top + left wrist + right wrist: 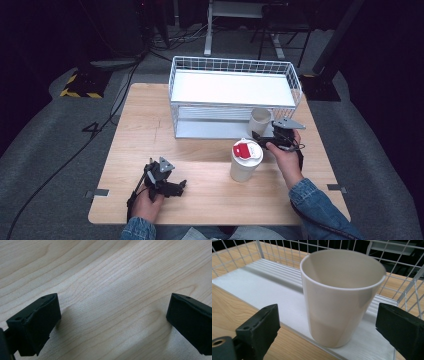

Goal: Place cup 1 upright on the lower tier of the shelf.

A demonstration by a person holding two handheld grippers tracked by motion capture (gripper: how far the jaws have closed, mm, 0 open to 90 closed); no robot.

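On rack's [235,130] lower shelf, cream cup [339,297], R gripper [327,327] open around it.

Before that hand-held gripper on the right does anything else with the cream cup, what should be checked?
1. Cream plastic cup upright on the lower shelf of the white wire rack: ok.
2. Right hand-held gripper open, its jaws apart on either side of the cup and not touching it: ok.
3. Cup empty inside: ok.
4. White lidded paper cup with red label stands close beside the right hand; room to pass: cannot tell.
5. Left hand-held gripper open over the wooden table, holding nothing: ok.
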